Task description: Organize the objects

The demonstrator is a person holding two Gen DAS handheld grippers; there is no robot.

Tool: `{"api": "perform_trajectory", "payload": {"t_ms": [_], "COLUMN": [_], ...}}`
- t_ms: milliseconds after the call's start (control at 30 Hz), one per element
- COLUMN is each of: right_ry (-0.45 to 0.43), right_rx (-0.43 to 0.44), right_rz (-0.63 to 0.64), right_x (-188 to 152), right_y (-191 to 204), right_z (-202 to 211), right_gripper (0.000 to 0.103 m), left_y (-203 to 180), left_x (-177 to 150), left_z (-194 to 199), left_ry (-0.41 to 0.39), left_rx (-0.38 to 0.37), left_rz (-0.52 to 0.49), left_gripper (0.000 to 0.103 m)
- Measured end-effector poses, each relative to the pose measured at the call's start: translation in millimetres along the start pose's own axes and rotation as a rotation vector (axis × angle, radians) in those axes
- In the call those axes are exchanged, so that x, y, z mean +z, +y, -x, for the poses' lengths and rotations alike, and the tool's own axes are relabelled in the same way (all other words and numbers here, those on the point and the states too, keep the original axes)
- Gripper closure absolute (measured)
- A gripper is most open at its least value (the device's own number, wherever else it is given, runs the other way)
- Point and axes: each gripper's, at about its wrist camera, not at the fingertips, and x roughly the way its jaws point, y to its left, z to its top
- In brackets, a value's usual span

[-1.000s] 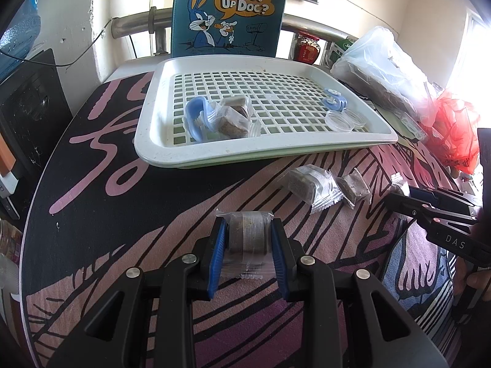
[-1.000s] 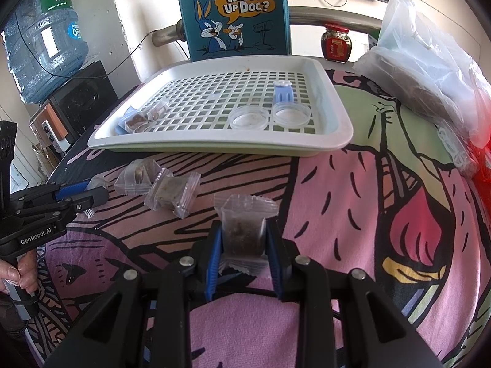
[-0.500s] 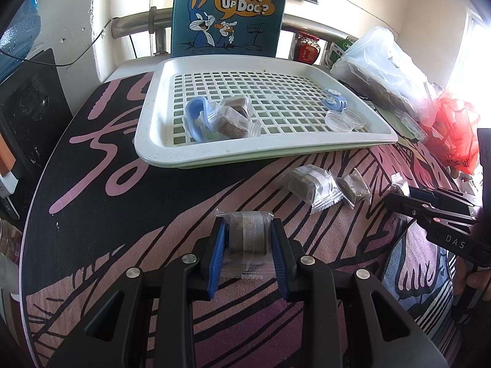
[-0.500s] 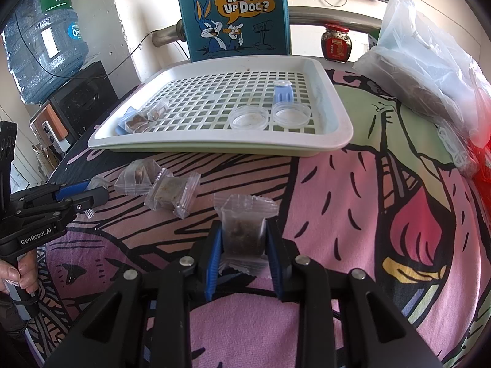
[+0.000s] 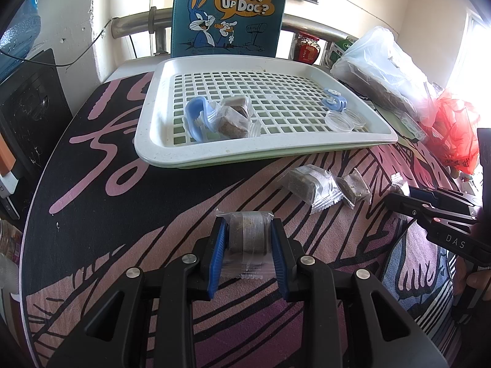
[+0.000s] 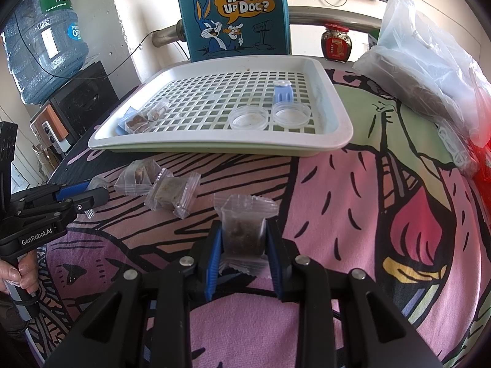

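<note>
Both held low and level over the cloth: left gripper (image 5: 248, 239) clamping a wrapped block, right gripper (image 6: 243, 243) pinching a small packet

A home: water jug (image 6: 43, 36), sauce jar (image 6: 336, 43), cartoon tablecloth (image 6: 353, 190)

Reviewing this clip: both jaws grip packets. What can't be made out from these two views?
- Left gripper: lower end of its packet sits behind the jaws, left wrist view.
- Right gripper: contents of its packet show only as brown lumps through cloudy wrap.
- Red-lidded jar: label print too small, right wrist view.
- Plastic bag: contents veiled by film and window glare, left wrist view.
</note>
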Motion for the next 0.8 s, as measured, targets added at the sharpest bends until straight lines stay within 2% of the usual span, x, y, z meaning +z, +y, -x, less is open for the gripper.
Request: {"api": "perform_trajectory", "payload": {"t_ms": [800], "right_ry": [-0.002], "right_rx": [0.011], "right_rz": [-0.013], "right_x": [0.0], "right_y": [-1.1], "right_z": [0.5], "right_gripper": [0.075], "left_y": [-0.3], "left_x": [-0.2], "left_z": [0.7], "left_ry": [0.0], "left_rx": [-0.001], "left_rz": [0.001], "left_gripper": [0.076]}}
